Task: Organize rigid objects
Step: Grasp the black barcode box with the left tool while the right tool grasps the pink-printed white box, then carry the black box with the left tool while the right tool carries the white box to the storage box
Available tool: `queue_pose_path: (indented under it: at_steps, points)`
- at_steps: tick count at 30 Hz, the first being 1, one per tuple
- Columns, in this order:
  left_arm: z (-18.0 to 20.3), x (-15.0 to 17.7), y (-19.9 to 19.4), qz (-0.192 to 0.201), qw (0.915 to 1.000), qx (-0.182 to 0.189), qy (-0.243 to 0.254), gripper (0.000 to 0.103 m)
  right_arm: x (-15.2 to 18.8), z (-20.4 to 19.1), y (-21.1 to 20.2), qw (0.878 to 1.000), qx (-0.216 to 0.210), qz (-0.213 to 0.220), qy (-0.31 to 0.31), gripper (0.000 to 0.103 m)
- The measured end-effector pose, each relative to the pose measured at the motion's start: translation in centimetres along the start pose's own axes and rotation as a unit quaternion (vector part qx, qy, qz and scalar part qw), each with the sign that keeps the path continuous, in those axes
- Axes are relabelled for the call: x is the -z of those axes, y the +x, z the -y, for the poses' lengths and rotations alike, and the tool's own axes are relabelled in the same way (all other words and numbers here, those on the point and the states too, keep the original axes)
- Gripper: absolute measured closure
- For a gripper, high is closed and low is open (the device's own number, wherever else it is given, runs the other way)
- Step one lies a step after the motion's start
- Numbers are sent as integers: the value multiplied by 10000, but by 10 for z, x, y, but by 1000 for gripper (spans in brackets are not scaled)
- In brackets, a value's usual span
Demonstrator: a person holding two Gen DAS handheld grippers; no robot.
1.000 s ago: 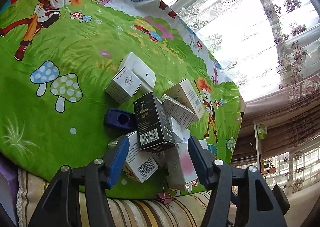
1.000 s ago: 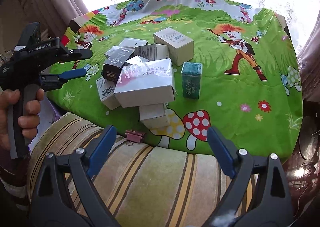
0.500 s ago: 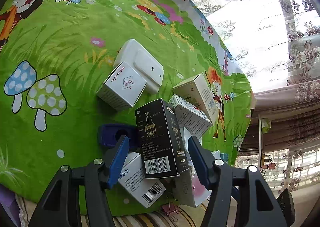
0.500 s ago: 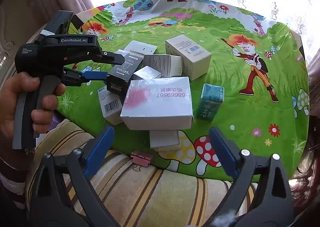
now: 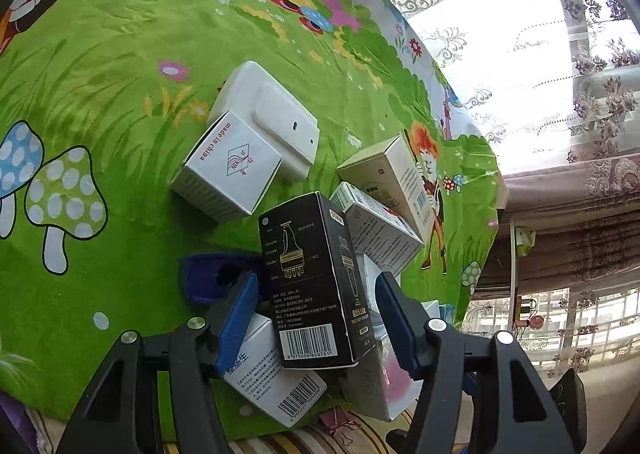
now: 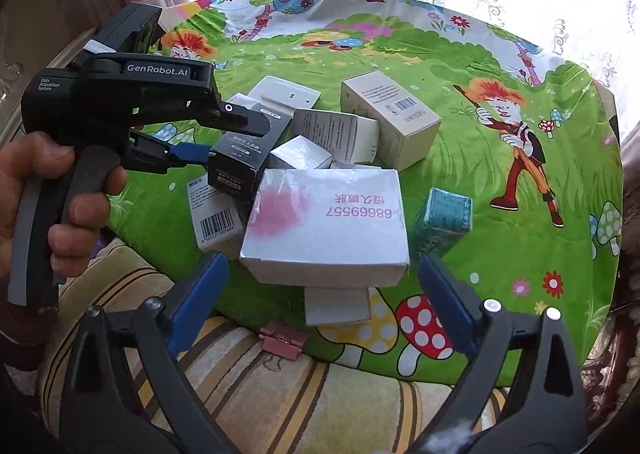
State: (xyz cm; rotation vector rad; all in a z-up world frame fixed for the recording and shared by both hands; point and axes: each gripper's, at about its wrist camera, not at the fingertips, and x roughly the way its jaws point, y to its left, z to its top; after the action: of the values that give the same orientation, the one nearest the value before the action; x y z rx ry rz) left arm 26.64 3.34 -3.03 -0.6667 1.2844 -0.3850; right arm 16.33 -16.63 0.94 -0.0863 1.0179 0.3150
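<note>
Spread over a round table: a green cartoon cloth (image 6: 500, 238) with mushrooms and red-haired figures, held at the near edge by a pink binder clip (image 6: 282, 342). Heaped near that edge: a pile of small boxes.

Left gripper (image 5: 316, 312), held in a hand (image 6: 44, 205), pointing down into the pile with its blue pads either side of a black box (image 5: 316, 286). Black box tilted, propped on the boxes below, barcode end toward the camera. A visible gap on each side between pad and box, so jaws part open and not pressing, as far as the fisheye lets on. Under it, a white barcode box (image 5: 276, 378) and a dark blue case (image 5: 212, 278) lying flat on the cloth. Beyond, a white cube box (image 5: 228, 165) leaning on a flat white box (image 5: 276, 117).

Right gripper (image 6: 320, 302) spread wide, jaws having just been opening, nothing between them but air above a large white box (image 6: 328, 221) with a pink smudge and red digits. Large white box on top of the pile, nearest the edge. Just beside it on the right, a teal box (image 6: 444, 221) standing on the cloth. Farther back, a beige box (image 6: 390, 117) and a grey box (image 6: 334, 133) touching each other.
</note>
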Motion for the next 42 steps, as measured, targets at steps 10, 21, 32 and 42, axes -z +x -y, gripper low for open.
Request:
queue_pose_path:
  at_steps: [10, 21, 32, 42]
  points:
    - [-1, 2, 0, 41, 10000, -3, 75, 55, -4, -7, 17, 9992, 377, -118, -76, 6]
    - [4, 12, -26, 540, 9980, 306, 122, 61, 0, -1, 7, 9993, 311, 161, 136, 12]
    - [8, 60, -73, 1357, 9891, 530, 210, 61, 11, -4, -24, 9963, 364, 732, 278, 12]
    - [-3, 129, -103, 1588, 9863, 389, 223, 61, 24, -13, -45, 9945, 385, 930, 273, 12]
